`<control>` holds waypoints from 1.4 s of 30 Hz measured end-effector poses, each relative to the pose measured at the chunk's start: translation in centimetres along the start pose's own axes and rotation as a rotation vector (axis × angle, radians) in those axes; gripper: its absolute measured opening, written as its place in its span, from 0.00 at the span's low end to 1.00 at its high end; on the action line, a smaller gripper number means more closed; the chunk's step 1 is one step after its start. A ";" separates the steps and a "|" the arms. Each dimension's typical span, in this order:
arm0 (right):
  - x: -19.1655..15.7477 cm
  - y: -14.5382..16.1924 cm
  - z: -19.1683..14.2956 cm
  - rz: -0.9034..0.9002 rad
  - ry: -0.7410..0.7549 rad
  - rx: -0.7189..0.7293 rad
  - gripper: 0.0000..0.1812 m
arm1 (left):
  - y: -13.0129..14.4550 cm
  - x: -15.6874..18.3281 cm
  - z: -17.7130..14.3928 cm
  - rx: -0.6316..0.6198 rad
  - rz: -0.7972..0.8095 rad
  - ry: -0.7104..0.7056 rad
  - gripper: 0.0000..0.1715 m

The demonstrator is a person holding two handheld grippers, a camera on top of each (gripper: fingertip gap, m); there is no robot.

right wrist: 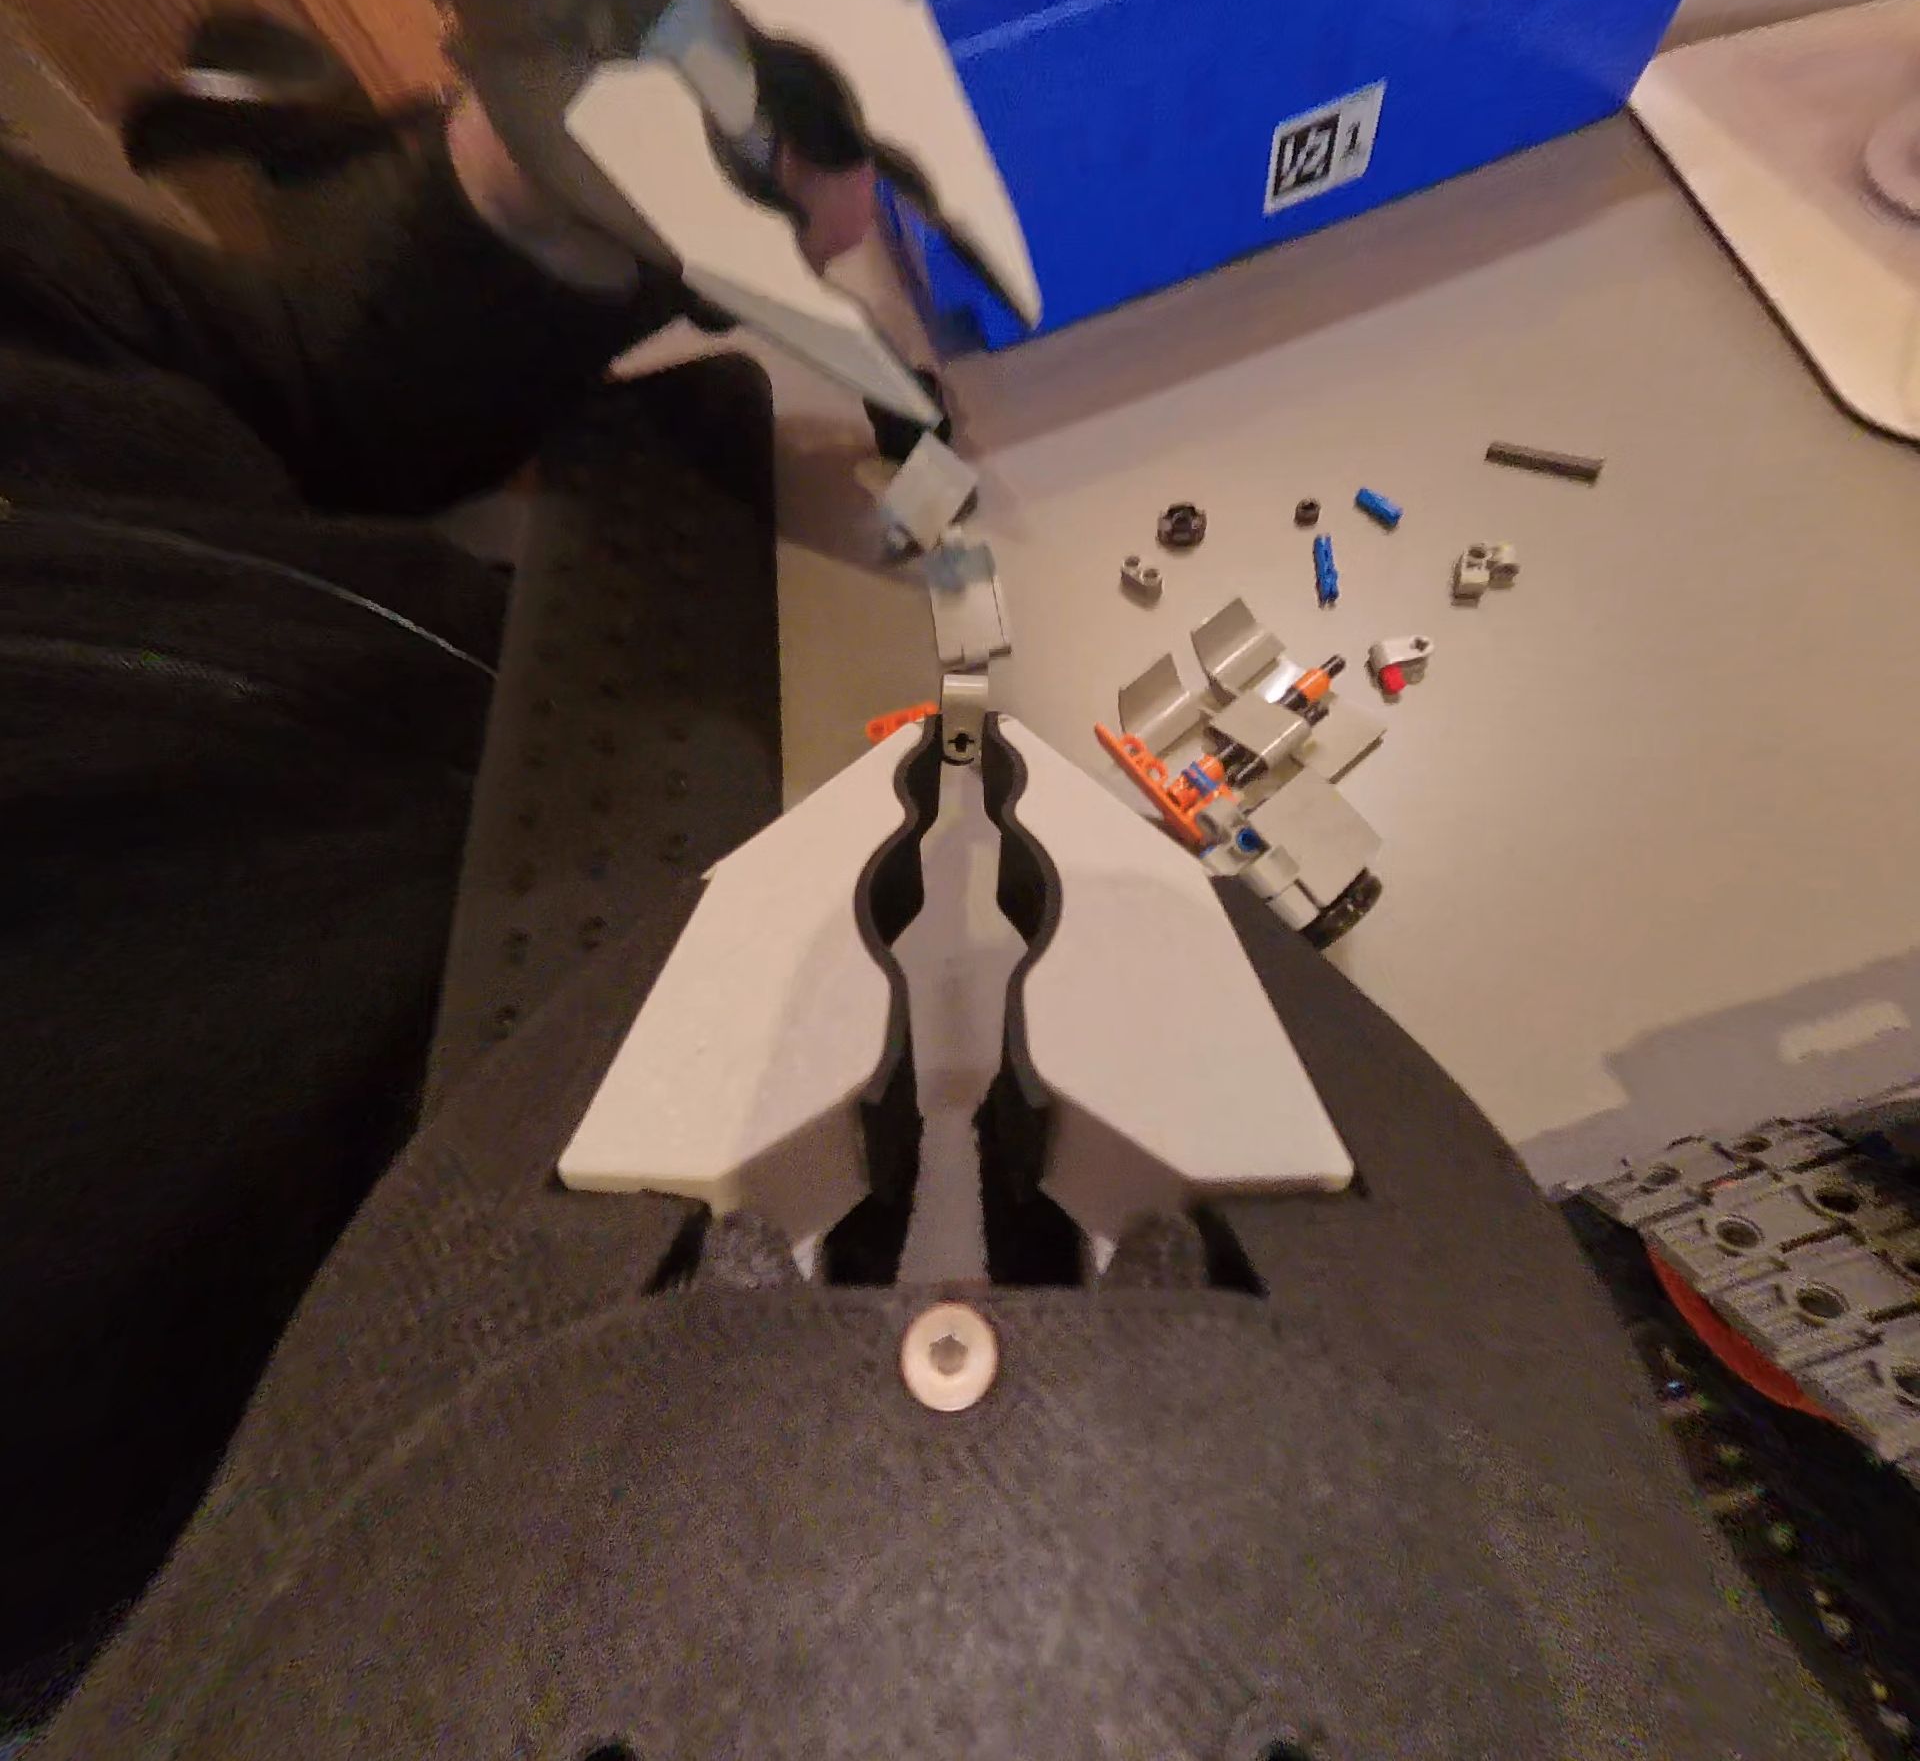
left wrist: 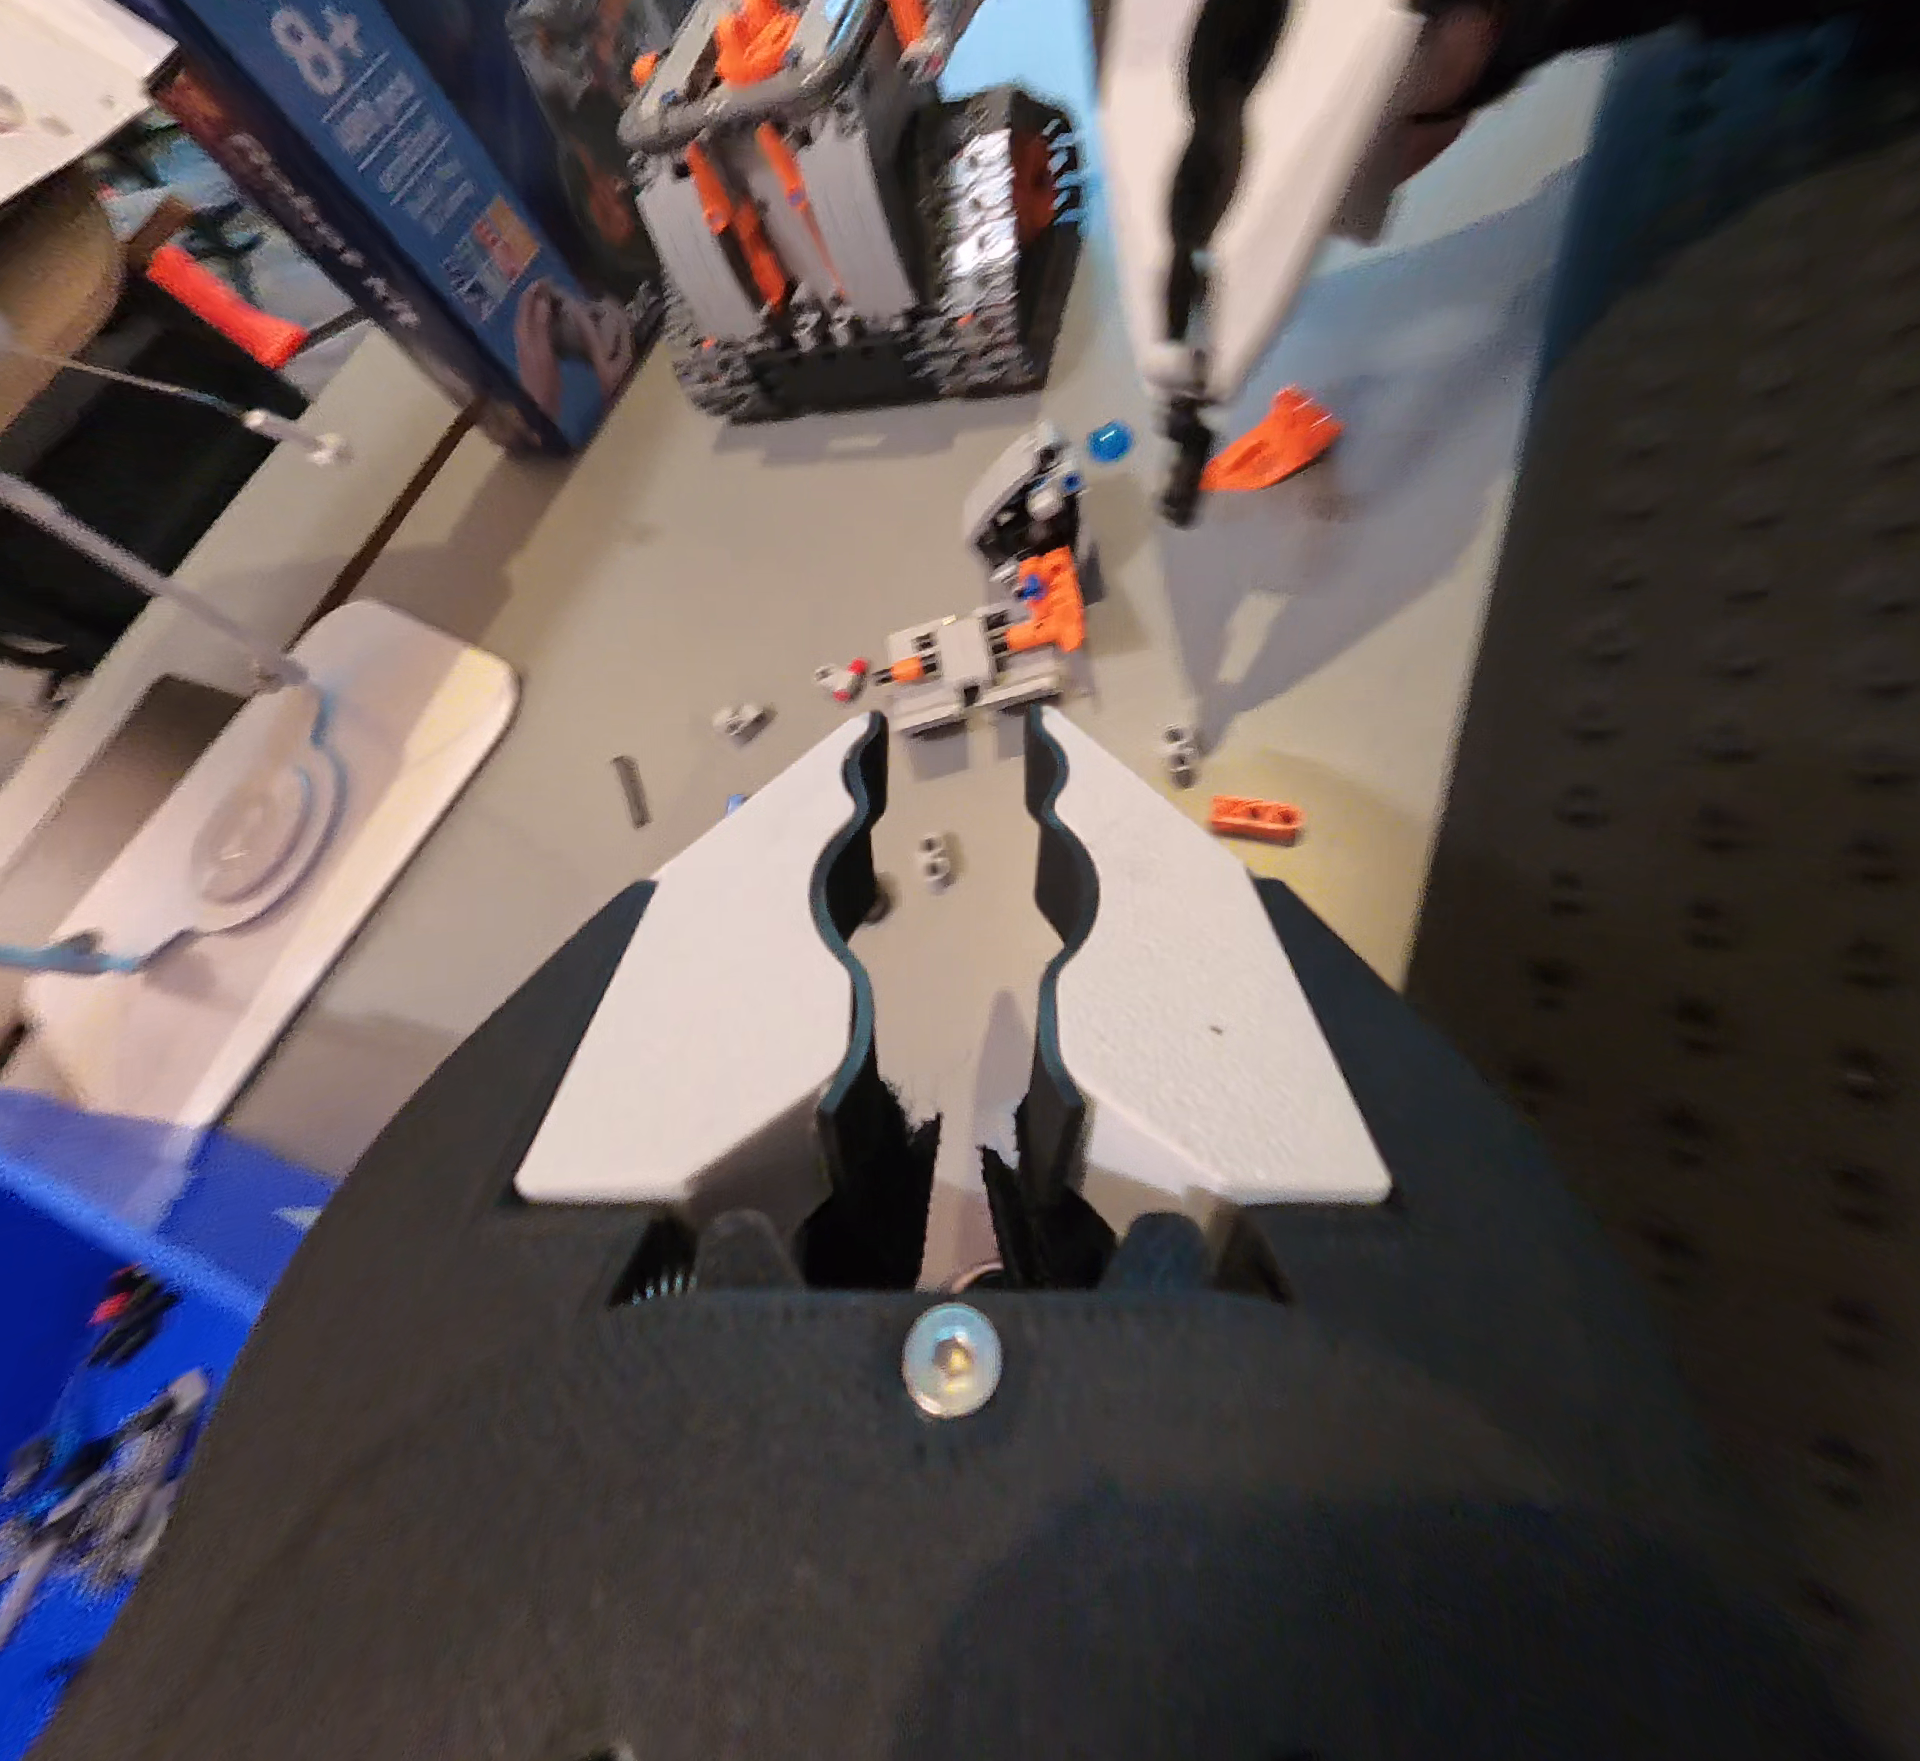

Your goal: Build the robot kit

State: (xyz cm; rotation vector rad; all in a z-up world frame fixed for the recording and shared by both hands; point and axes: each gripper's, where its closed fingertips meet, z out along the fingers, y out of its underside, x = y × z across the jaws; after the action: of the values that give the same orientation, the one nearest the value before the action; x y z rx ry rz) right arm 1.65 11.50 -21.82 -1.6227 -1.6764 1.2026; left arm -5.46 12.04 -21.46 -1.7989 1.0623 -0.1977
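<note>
My left gripper (left wrist: 958,732) is open and empty, low over the grey table (left wrist: 644,589). A small grey connector (left wrist: 938,859) lies between its fingers. A grey and orange brick subassembly (left wrist: 977,662) sits just past the tips. My right gripper (right wrist: 958,732) is shut on a small grey brick piece with a black pin (right wrist: 961,719). More blurred grey parts (right wrist: 971,620) extend forward from that piece. In the left wrist view the right gripper (left wrist: 1179,381) hangs at the upper right with a thin dark piece (left wrist: 1182,464) at its tips. The left gripper (right wrist: 966,350) shows blurred at the top of the right wrist view.
A large grey and orange tracked model (left wrist: 831,205) stands at the back beside blue boxes (left wrist: 416,101). Loose parts lie around: an orange wedge (left wrist: 1268,454), an orange beam (left wrist: 1255,812), a black axle (right wrist: 1543,461), blue pins (right wrist: 1377,506). A blue bin (right wrist: 1299,49), a white tray (left wrist: 281,828) and a dark perforated surface (left wrist: 1714,776) border the table.
</note>
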 end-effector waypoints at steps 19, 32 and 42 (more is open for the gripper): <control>0.0 0.8 -0.3 -0.112 0.054 0.012 0.03 | 6.4 -7.5 6.8 -0.732 0.144 -0.033 0.14; 0.3 0.6 -0.5 -0.096 0.041 0.040 0.03 | 9.5 -8.3 7.5 -0.849 0.081 0.112 0.15; 0.4 0.1 -0.9 -0.080 0.035 0.077 0.03 | 9.6 -7.2 7.3 -0.848 0.042 0.207 0.05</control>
State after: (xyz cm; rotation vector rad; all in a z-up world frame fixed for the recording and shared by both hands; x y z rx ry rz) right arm 2.47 12.05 -21.57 -1.5074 -1.6382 1.1781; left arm -11.18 21.12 -30.52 -2.5385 1.4637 0.1239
